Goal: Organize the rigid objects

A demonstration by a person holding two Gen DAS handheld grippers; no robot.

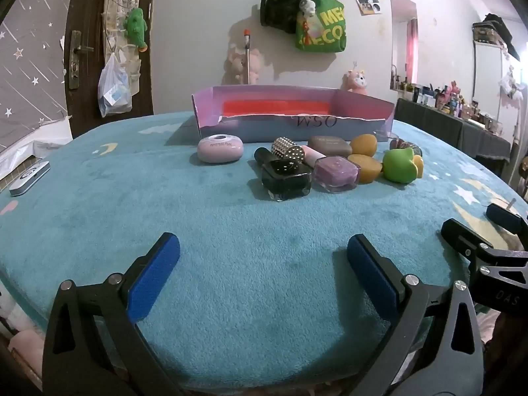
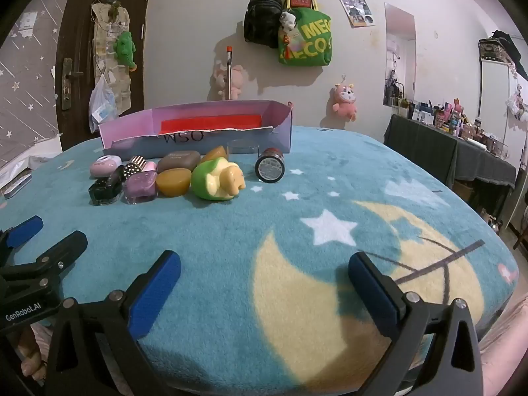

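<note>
A purple cardboard box with a red lining stands open at the back of the blue blanket. In front of it lie a pink oval case, a studded silver cylinder, a black bottle, a purple bottle, a brown compact, amber soaps, a green and yellow toy and a round jar on its side. My left gripper and right gripper are open and empty, near the front edge, well short of the objects.
The blue blanket with moon and stars covers the table. A silver tin lies at the far left. A dark shelf with many bottles stands to the right. Bags and plush toys hang on the wall behind.
</note>
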